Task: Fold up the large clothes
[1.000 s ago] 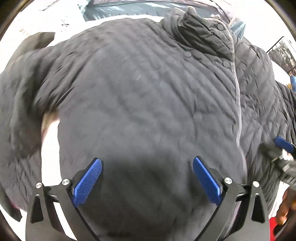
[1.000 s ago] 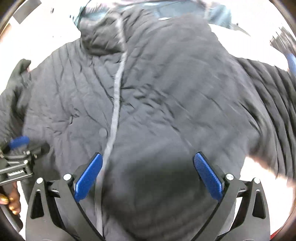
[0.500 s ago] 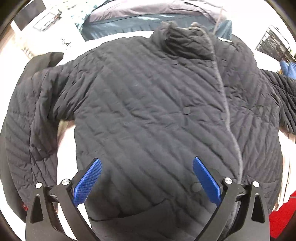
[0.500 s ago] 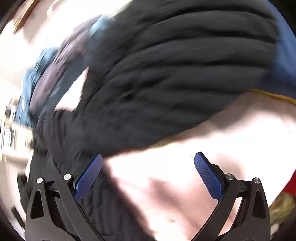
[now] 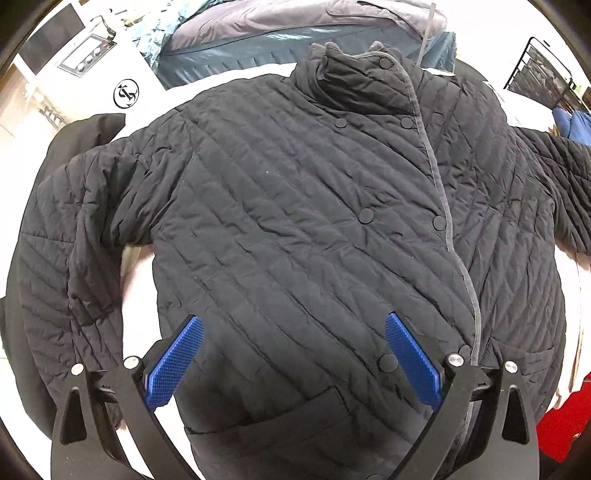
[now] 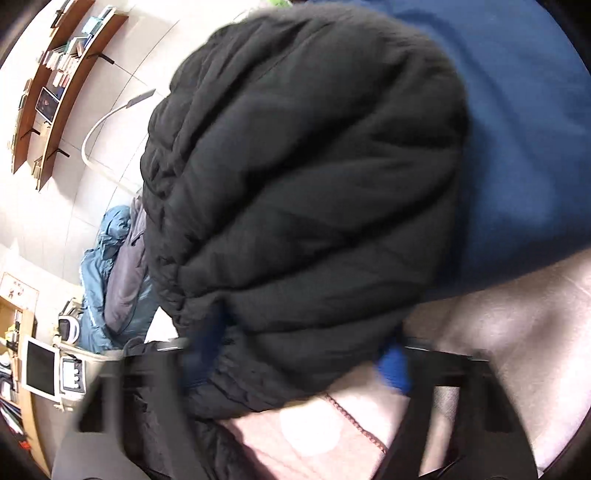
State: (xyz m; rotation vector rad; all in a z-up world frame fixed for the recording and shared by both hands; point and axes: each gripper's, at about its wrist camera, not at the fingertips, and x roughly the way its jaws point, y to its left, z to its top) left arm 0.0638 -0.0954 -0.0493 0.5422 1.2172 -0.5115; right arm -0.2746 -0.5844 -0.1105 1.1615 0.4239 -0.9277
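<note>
One black quilted jacket lies front-up and spread flat on a white surface, directly beneath and ahead of the left gripper. Its collar stands at the far end from that gripper. Two sleeves are seen: one runs down the gripper's left side, the other stretches away to its right. A grey edging strip runs from collar to hem, right of the gripper's centre line. Seven round dark snaps can be counted on the front; one snap sits just inside the right blue pad. One slanted pocket flap lies nearest the gripper, between its arms.

The left gripper is released: its two blue pads stand wide apart above the fabric, and nothing is clamped between them.

In the right wrist view one sleeve end fills the frame, bunched and blurred, ahead of the right gripper. That gripper's jaws have just been closing, with the sleeve's cuff between them; the two blue pads are smeared by motion, and whether they already press the fabric cannot be told.

Beyond the collar lies one pile of blue and grey bedding. One blue cloth lies behind the sleeve end.
</note>
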